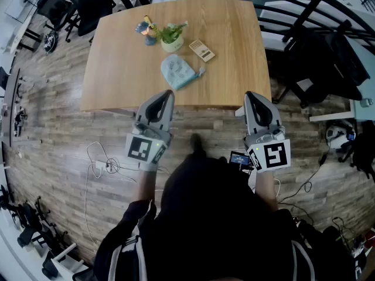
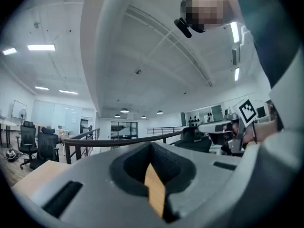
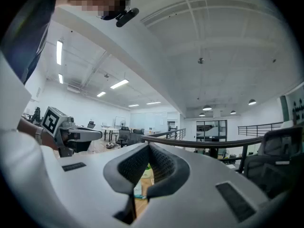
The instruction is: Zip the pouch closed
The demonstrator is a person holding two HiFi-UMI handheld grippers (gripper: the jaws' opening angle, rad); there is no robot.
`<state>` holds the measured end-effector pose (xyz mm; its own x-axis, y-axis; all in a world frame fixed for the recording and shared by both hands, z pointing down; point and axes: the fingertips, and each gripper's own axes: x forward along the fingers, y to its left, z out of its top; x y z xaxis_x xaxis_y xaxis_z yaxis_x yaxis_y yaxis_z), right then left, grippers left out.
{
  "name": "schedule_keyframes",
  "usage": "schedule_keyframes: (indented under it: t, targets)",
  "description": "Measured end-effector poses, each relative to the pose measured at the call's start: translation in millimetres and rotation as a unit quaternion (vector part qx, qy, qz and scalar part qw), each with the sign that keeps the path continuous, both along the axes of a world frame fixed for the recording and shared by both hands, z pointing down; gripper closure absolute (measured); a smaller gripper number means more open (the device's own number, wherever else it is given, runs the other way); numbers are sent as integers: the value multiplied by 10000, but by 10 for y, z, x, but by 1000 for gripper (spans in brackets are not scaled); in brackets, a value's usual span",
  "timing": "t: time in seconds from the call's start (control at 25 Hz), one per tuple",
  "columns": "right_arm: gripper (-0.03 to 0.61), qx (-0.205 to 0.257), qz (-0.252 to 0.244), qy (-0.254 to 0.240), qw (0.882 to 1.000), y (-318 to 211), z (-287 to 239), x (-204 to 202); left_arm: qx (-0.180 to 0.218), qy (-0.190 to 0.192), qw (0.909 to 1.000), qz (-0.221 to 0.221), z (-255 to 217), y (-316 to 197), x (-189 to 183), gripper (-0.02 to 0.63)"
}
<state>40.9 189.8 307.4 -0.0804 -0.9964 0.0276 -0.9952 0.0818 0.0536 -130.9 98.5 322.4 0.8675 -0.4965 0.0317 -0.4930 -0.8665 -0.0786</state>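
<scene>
Blue, well ahead of both fingertips: reach that pouch (image 1: pixel 177 72), unclench left gripper (image 1: pixel 166 93) and right gripper (image 1: pixel 251 94), both empty, then pin fabric and pull straight.

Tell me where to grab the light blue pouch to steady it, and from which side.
Likely its near-left corner: the light blue pouch lies flat and slanted, that corner closest to the left tool, so come from the near edge of the table. The tab at its right end looks like the zip pull; leave that for the right tool.
</scene>
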Motion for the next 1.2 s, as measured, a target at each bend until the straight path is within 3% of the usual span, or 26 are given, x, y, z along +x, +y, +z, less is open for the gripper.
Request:
schedule_keyframes:
  t: [0.32,0.64,0.92,1.04,1.2]
  targets:
    - [566,-39,203,-126,9997,736,152,481,-28,-129,9997,-227,64,611,130,617]
    - [566,-100,223,-299,9993,1377,386,430,-176,-303,9990,-286,231,1312,65,617]
    - [566,6,96,-327,9994,1251,302,320,-100,-336,9989,-315,156,1236,-66,617]
    - [566,-55,188,-331,9993,1064,360,316,-271,-418,9986,-196,267,1070,-91,617]
    - [566,-132,293,-109,9994,667,346,352,-507,-110,9986,39,343,642,10,617]
